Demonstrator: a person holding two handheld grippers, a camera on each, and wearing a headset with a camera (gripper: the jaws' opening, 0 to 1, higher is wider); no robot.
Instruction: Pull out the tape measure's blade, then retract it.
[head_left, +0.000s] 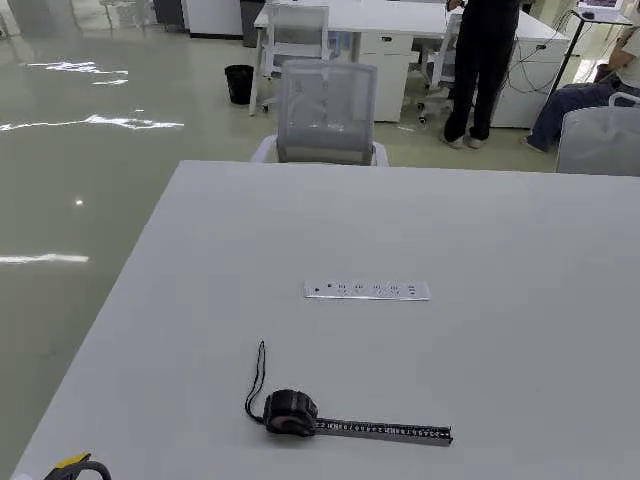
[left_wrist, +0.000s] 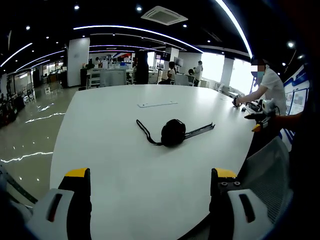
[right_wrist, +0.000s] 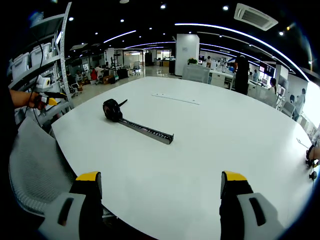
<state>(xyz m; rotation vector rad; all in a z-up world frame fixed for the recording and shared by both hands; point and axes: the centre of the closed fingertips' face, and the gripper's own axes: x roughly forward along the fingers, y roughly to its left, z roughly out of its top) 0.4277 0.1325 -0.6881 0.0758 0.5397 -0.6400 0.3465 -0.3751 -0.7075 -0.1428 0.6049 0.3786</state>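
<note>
**Both grippers wide and clear of the tape; blade lay partly out**

The left gripper (left_wrist: 150, 174) stood with its jaws spread wide and nothing between them, short of the near edge of the surface (head_left: 500, 250). The right gripper (right_wrist: 162, 176) was just as wide and just as empty. In the left gripper view, the tape measure (left_wrist: 173, 132) sat at about 12 o'clock, well apart from the jaws. In the right gripper view it sat at about 11 o'clock, again well apart.

In the head view, the black case rested on the surface with the blade (head_left: 385, 431) already drawn part of the way out, flat, toward 3 o'clock. The wrist strap (head_left: 255, 380) looped off toward 11 o'clock. A white power strip (head_left: 366, 290) lay beyond the case at about 1 o'clock, clear of the work.

Judging from this, the pull looked partly or wholly made and the return was the step to prepare. It would go best with one gripper pinning the case squarely across its flat sides so it could not skid on the smooth top. The other should take the blade near its end hook. The blade should be fed back under control, since a free snap-back could whip the hook or spin the case. The strap should stay out of the jaws.
</note>
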